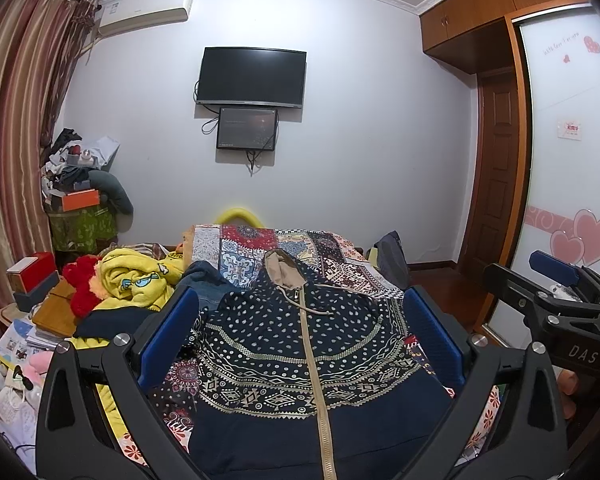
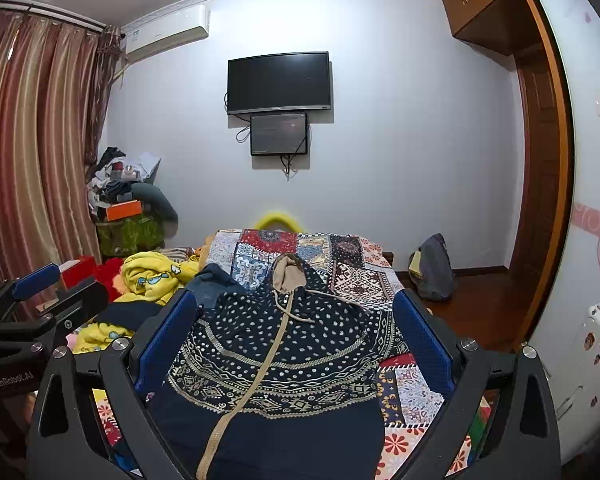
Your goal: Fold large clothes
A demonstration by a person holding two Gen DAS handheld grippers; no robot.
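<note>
A navy zip-up hoodie with white dots, beige patterned bands and a tan hood lies flat on the patchwork bedspread, hood away from me. It also shows in the right wrist view. My left gripper is open, hovering above the hoodie's lower half, holding nothing. My right gripper is open above the same garment, also empty. The right gripper also shows at the right edge of the left wrist view. The left gripper also shows at the left edge of the right wrist view.
A yellow cartoon blanket, red plush and dark clothes pile up at the bed's left. Boxes and books clutter the left side by the curtain. A grey backpack sits on the wooden floor right of the bed. A wardrobe stands at right.
</note>
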